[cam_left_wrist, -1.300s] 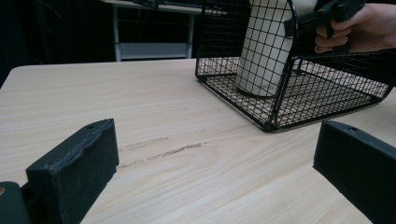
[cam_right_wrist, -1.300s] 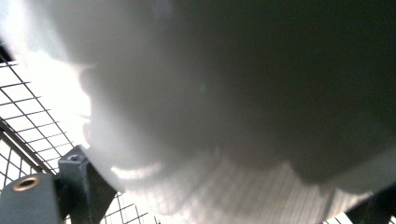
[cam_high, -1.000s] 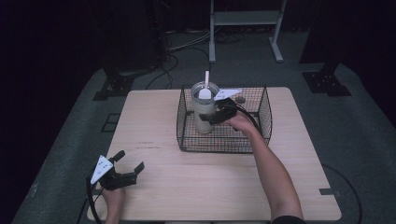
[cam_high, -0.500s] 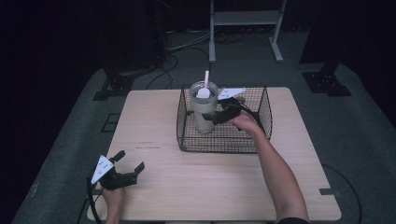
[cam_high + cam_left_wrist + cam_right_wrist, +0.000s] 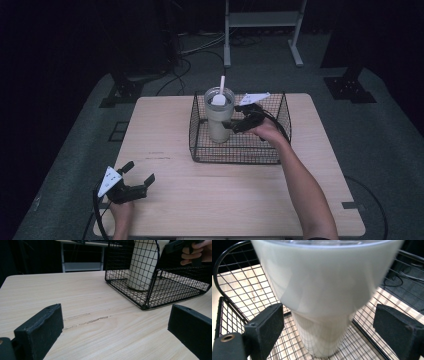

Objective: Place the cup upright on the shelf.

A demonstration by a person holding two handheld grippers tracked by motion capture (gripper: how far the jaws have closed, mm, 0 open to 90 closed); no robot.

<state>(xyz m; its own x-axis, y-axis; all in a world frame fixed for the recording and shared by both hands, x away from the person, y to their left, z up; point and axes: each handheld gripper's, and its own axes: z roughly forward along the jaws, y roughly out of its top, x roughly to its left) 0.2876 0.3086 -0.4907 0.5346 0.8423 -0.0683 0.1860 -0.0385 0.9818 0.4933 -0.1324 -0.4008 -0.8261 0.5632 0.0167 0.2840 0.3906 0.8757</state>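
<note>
A: Tumbler — where does it sit relative to the right tongs?

B: Straight ahead of them, between the two spread jaws. In the right gripper view the cream tumbler stands upright on the mesh floor of the wire basket, with a jaw either side of its narrow foot. Neither pad touches it there; a gap shows on both sides.

A: So nothing pinched?

B: Nothing. The right tongs are wide open around the tumbler's base, not pressing it. From above, they reach into the wire basket from its near right side, and a white straw rises from the lid.

A: And the left tongs?

B: Well apart from all that, low over the near left corner of the desk. Jaws spread, holding nothing; only bare wood lies between them in the left gripper view. The basket stands ahead and to their right.

A: Anything hard to read?

B: The tumbler's top is cut off in both gripper views, and its wall is blurred close to the right camera. The right hand is clipped by the left gripper view's edge.
</note>
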